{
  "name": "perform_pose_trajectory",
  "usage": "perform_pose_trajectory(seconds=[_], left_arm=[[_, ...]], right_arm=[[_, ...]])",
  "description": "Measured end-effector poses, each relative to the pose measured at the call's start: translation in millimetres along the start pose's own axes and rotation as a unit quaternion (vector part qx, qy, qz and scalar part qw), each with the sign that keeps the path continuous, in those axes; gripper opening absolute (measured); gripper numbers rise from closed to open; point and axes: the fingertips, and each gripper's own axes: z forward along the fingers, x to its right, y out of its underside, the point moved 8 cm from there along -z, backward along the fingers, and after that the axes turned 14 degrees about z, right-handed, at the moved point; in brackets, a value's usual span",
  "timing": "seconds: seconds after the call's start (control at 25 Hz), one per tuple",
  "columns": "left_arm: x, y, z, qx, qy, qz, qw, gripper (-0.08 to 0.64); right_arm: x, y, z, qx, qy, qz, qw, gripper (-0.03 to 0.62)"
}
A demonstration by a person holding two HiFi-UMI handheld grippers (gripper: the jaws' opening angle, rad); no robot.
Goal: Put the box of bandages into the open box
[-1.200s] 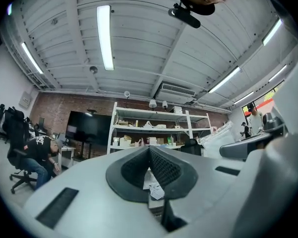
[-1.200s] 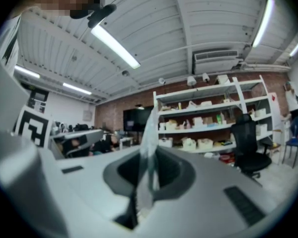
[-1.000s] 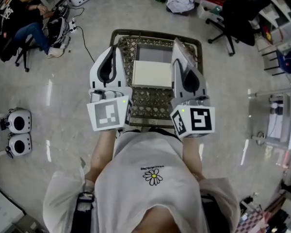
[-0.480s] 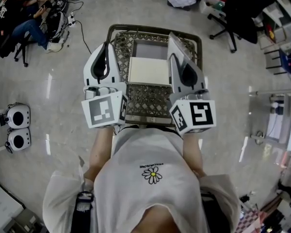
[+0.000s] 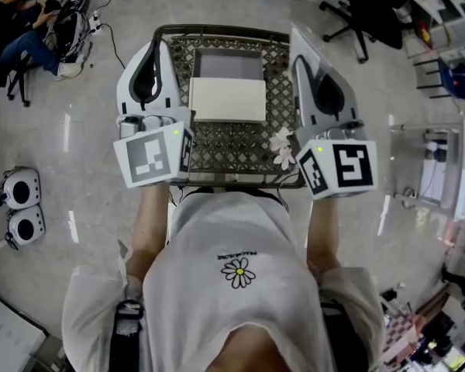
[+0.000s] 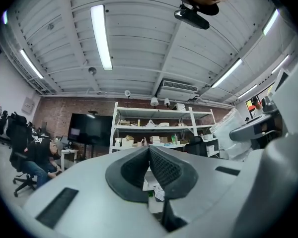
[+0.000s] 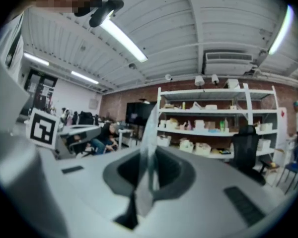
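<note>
- Thin pale pack (image 7: 148, 133) stood on edge, clamped in the jaws of the R gripper (image 7: 149, 180). Couldn't tell if it was the bandage box.
- In head view the pack rose above the table's right edge, beside the open box (image 5: 229, 67) and not in it.
- Open box sat at the far middle of the mesh table (image 5: 240, 152), grey inside, w/ nothing visible in it.
- White flat panel (image 5: 227, 99) lay touching the box's near side. Flap or separate box, couldn't tell.
- Small pale flower-like bit (image 5: 281, 149) lay on the mesh, just beside the R gripper's marker cube.
- L gripper (image 6: 149, 155) was over the table's left edge, jaws together w/ nothing between them.
- Both grippers pointed up and outward. Their views showed ceiling lights and white shelves (image 6: 154, 128) on a brick wall.
- Seated person (image 5: 23, 33) was well off at far left on the floor (image 5: 85, 107).
</note>
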Motion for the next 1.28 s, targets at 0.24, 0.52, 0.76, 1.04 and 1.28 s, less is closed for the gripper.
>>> perform_pose_trajectory(seconds=[0.24, 0.52, 0.76, 1.04, 1.28], left_arm=[[12.8, 0.5, 11.9, 0.002, 0.006, 0.003, 1.0000, 0.021], [24.3, 7.8, 23.1, -0.019, 0.009, 0.020, 0.9996, 0.021], [28.0, 25.4, 38.4, -0.039, 0.012, 0.030, 0.9987, 0.021], [26.8, 67.9, 57.4, -0.075, 0.017, 0.026, 0.9967, 0.021], [30.3, 115.5, 64.5, -0.116, 0.025, 0.015, 0.9929, 0.021]], right_arm=[[41.9, 8.2, -17.2, -0.038, 0.012, -0.043, 0.998, 0.048], [89.0, 42.2, 20.8, -0.121, -0.108, -0.069, 0.984, 0.048], [105.5, 79.8, 86.7, -0.236, -0.222, -0.132, 0.937, 0.048], [109.8, 144.6, 170.8, -0.399, -0.360, -0.090, 0.839, 0.048], [102.3, 215.1, 224.8, -0.485, -0.403, -0.091, 0.771, 0.048]])
